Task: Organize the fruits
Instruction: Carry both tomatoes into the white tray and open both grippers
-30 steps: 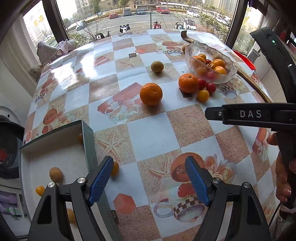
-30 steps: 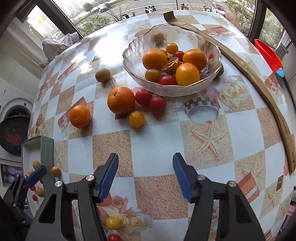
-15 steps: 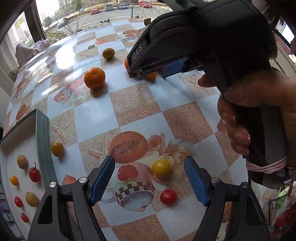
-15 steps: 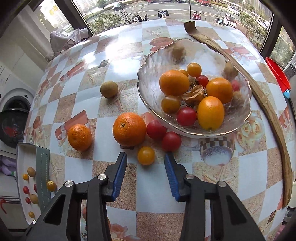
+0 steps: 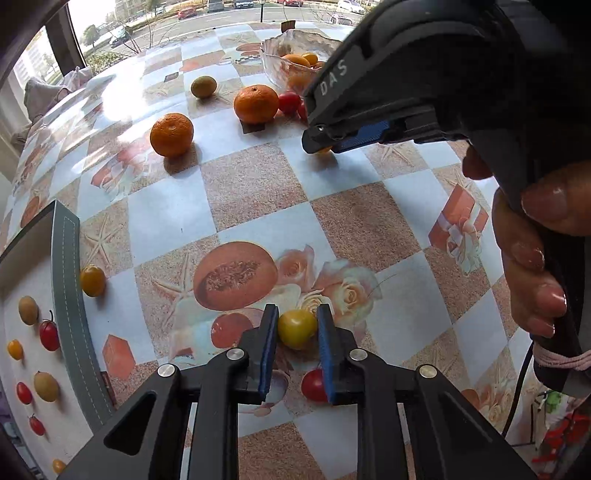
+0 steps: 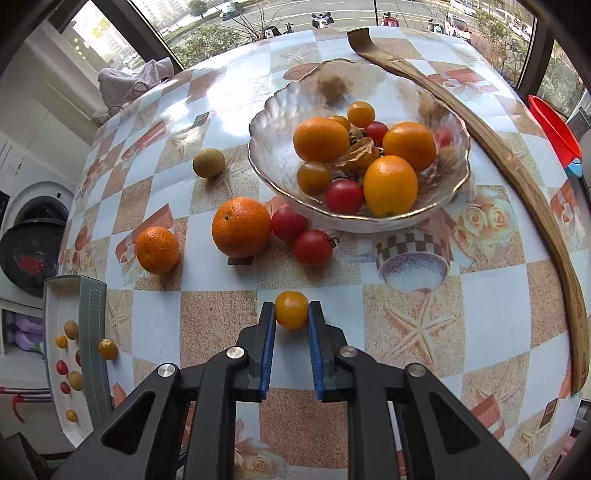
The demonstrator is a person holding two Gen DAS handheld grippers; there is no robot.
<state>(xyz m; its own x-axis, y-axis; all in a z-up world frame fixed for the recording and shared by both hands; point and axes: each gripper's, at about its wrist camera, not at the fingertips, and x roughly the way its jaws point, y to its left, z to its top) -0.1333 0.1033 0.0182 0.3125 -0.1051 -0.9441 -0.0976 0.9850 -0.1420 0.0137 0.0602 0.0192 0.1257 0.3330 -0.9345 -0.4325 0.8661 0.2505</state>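
Both tongs, left [image 5: 295, 332] and right [image 6: 291, 314], each clamped on a half-hidden yellow tomato [image 5: 296, 328].

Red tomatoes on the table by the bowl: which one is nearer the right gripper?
The right-hand red tomato, with the stem; the other sits farther back, beside the big orange.

window [image 6: 332, 14]: daylit street | washing machine [image 6: 33, 240], possibly | checkered tablecloth [image 6: 221, 314]

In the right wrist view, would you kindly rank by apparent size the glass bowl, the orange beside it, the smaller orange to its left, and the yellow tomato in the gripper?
1. Glass bowl
2. Orange beside it
3. Smaller orange
4. Yellow tomato, smallest though nearest the camera, gripped by the right gripper
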